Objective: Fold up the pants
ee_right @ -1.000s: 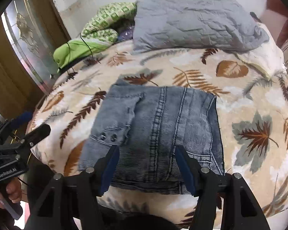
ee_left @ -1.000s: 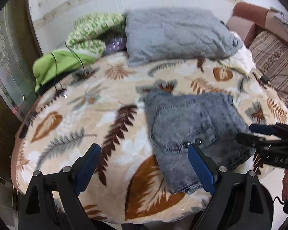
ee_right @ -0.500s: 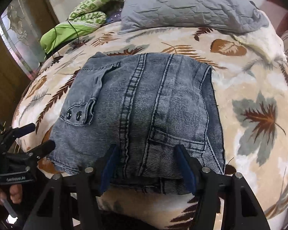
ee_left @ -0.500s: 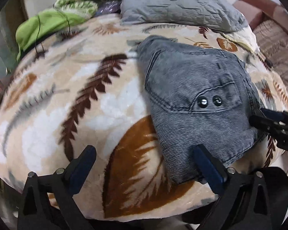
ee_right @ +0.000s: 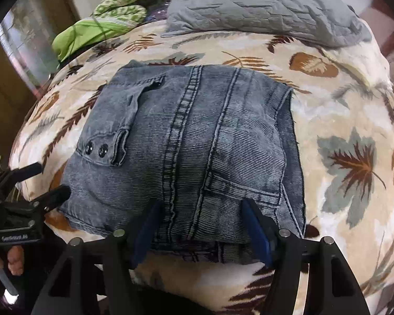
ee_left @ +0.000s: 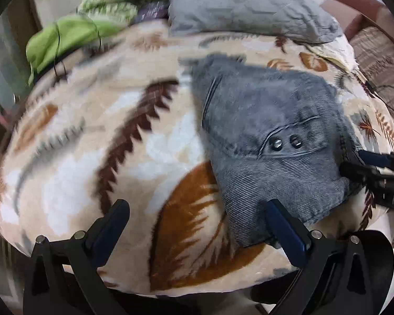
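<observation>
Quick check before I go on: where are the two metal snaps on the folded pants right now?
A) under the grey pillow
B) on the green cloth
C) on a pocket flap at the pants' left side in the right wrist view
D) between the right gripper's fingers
C: the two snaps sit on the pocket flap on the left part of the folded pants, clear of the right gripper.

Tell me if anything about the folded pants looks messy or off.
Mostly tidy: the pants lie in a compact folded stack on the leaf-print blanket. One oddity: at the near edge, a lower layer sticks out past the top layer, so the edges aren't flush. Both hand-held grippers are open, gripping nothing.
</observation>
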Demonstrator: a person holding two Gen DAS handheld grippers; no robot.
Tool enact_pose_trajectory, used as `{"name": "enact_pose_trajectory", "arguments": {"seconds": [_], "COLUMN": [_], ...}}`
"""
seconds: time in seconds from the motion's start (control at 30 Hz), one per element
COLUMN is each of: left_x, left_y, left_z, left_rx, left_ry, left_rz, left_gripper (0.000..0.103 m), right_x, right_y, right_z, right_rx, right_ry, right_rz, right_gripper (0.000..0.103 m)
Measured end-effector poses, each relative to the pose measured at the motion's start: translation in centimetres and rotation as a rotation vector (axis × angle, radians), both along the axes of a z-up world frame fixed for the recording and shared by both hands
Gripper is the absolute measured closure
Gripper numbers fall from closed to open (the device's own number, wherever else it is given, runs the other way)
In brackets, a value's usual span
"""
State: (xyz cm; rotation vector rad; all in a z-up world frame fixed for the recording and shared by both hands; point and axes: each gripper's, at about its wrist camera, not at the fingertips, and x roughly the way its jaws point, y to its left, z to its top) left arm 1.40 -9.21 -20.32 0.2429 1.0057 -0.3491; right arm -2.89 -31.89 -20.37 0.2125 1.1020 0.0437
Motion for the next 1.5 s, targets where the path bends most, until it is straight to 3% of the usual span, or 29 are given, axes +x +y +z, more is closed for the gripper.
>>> {"name": "enact_pose_trajectory", "arguments": {"seconds": [0.1, 0.23, 0.4, 0.57, 0.8, 0.97, 1.2, 1.5], "left_x": [-0.6, 0.0, 0.8, 1.7, 2.0, 4.3, 7.3, 6.6], "left_y": [0.1, 0.3, 0.4, 0.2, -0.1, 0.4, 1.1, 0.8], "left_z": [1.9, 2.4, 1.2, -1.6, 0.2, 1.7, 0.5, -0.8], "left_rx": [-0.014, -0.055, -0.037, 0.004, -0.014, -0.114, -0.19, -0.148], "left_ry": [-0.086, -0.063, -0.034, 0.082, 0.021, -0.021, -0.052, -0.045], "left_rz": [-0.022, -0.013, -0.01, -0.029, -0.035, -0.012, 0.003, -0.11], "left_gripper": [0.0, 0.0, 0.0, 0.0, 0.0, 0.0, 0.0, 0.0], "right_x": [0.4, 2.6, 5.2, 5.8, 5.8, 6.1, 6.7, 6.6], "right_y": [-0.8, -0.9, -0.6, 0.2, -0.8, -0.1, 0.0, 1.3], "right_z": [1.9, 3.4, 1.3, -0.1, -1.0, -1.0, -1.4, -1.6], "right_rx": [0.039, 0.015, 0.142, 0.133, 0.209, 0.177, 0.185, 0.106], "right_ry": [-0.06, -0.063, 0.058, 0.072, 0.071, 0.068, 0.074, 0.051], "right_rz": [-0.036, -0.073, -0.143, -0.152, -0.139, -0.11, -0.107, -0.124], "right_gripper": [0.035, 0.035, 0.035, 0.022, 0.017, 0.013, 0.007, 0.006]}}
